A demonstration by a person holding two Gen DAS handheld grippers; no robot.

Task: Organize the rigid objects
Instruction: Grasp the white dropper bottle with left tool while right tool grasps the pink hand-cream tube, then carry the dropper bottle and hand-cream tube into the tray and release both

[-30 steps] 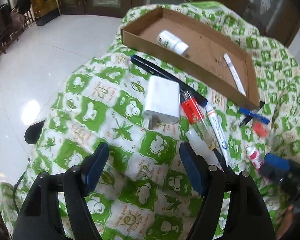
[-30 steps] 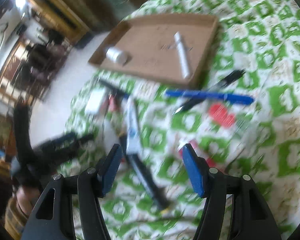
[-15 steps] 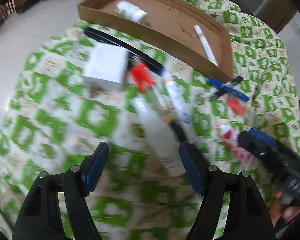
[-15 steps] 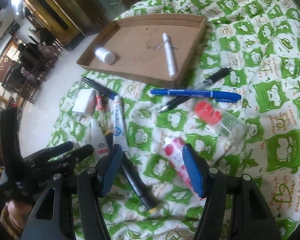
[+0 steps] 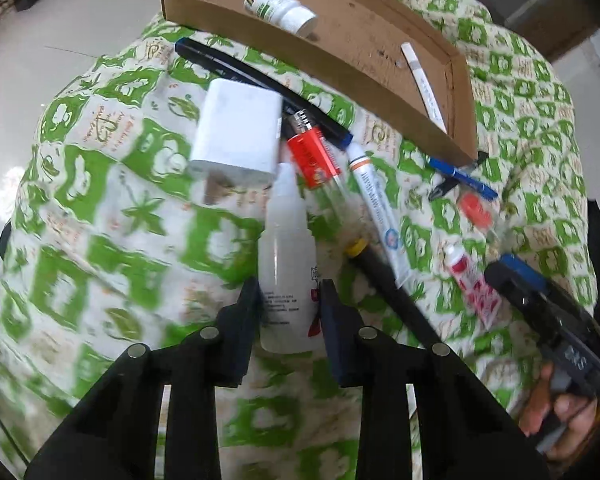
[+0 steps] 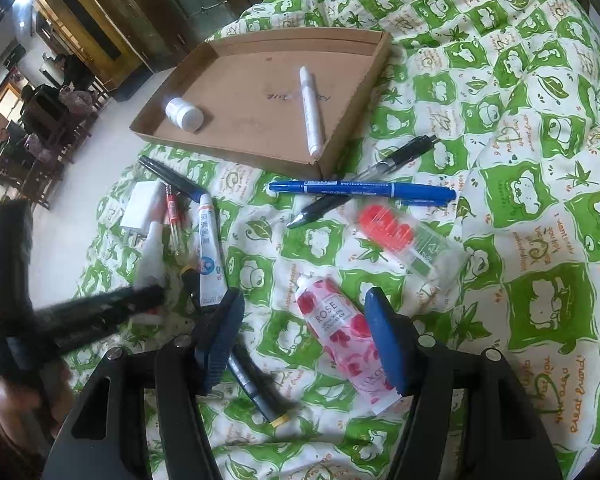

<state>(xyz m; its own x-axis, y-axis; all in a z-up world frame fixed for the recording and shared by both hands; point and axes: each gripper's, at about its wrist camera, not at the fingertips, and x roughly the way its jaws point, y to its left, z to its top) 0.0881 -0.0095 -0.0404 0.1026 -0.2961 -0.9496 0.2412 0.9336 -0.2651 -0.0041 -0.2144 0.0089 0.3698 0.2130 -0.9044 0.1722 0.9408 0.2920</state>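
Bottle: our small see-through plastic dropper bottle [image 5: 286,268] with a pointy white tip lies flat on the green and white frog-print cloth [image 5: 112,216], right between the two fingers of our left claw [image 5: 289,294].
Left claw: its jaws are closing on the bottle's fat lower half. The dark pads look just at the bottle's sides, but we cannot tell yet if they press hard.
Right claw: our right claw [image 6: 302,320] hangs with its jaws apart, holding nothing. A pink rose-print soft tube [image 6: 342,336] lies on the cloth under the gap.
Beyond the tip: straight past the left claw sit a white square charger block [image 5: 236,134] and a red-labelled clear glass vial [image 5: 316,160], very near the bottle's tip.
To the claw's right: a black pen with a yellow end [image 5: 388,292] and a white cream tube [image 5: 376,208] lie just beside the bottle.
Box: the flat brown cardboard tray [image 5: 312,52] is farther ahead. It already holds a white pill bottle [image 5: 280,8] and a white marker [image 5: 424,84].
How to do it well: we think we should squeeze the fat part evenly, then lift straight up so the tip does not bump the charger.
Watch out: the smooth round bottle may slip or roll, so we would carry it slowly and set it down in a bare spot of the tray.
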